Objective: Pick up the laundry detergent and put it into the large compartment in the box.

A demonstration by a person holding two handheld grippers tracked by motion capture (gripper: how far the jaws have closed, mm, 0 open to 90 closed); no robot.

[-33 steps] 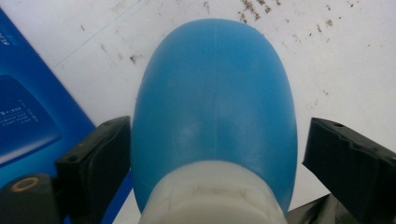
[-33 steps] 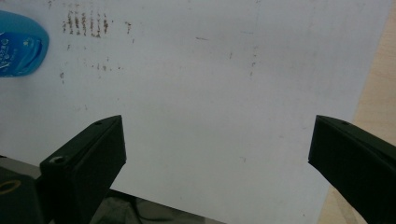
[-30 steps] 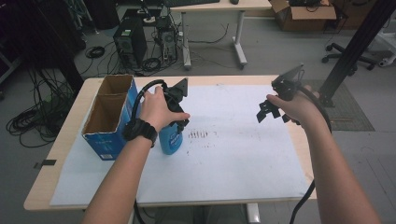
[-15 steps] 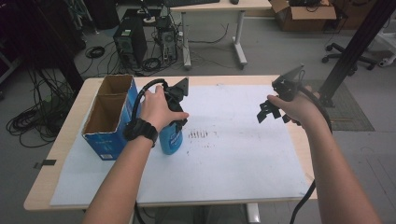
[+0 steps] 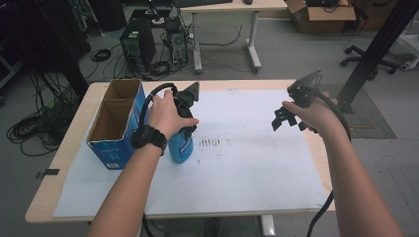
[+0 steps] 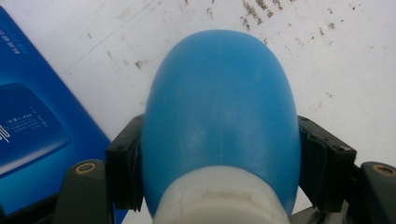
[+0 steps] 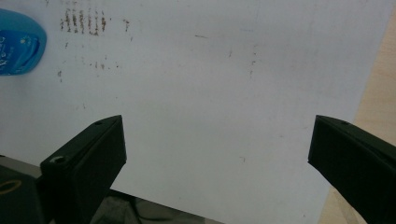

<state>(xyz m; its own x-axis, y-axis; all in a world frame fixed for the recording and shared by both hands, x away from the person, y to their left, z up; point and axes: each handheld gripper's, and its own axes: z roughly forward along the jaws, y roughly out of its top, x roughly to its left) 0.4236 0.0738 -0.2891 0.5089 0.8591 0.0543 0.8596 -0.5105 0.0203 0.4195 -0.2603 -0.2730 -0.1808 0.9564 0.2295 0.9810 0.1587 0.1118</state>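
1. Between the jaws of the left gripper [image 6: 219, 154]: one blue plastic bottle [image 6: 219, 112], pinched on both sides just above its white neck, body pointing away from the jaws toward the speckled white paper [image 6: 336, 60].
2. Just left of those jaws: a blue cardboard box [image 6: 32, 126], close beside the bottle; touching or not, cannot tell.
3. Seen from above: left gripper [image 5: 185, 111] clamped on the bottle [image 5: 180, 148], which stands upright with its base at or just over the paper [image 5: 247, 168], right beside the box [image 5: 116, 118], open-topped with two compartments, both looking empty.
4. Ahead of the right gripper [image 7: 217, 154]: jaws wide apart, nothing between them, bare paper [image 7: 210, 70] beyond, bottle [image 7: 18, 44] far off to the upper left.
5. Over the table's right side: right gripper [image 5: 286, 118], idle, well apart from the bottle.
6. Progress, as a judgement: grasp done; bottle probably bound for a box compartment, lift and placing left to do.
7. Count: one bottle, one box, two compartments, two grippers, one paper sheet, one table [image 5: 74, 148].
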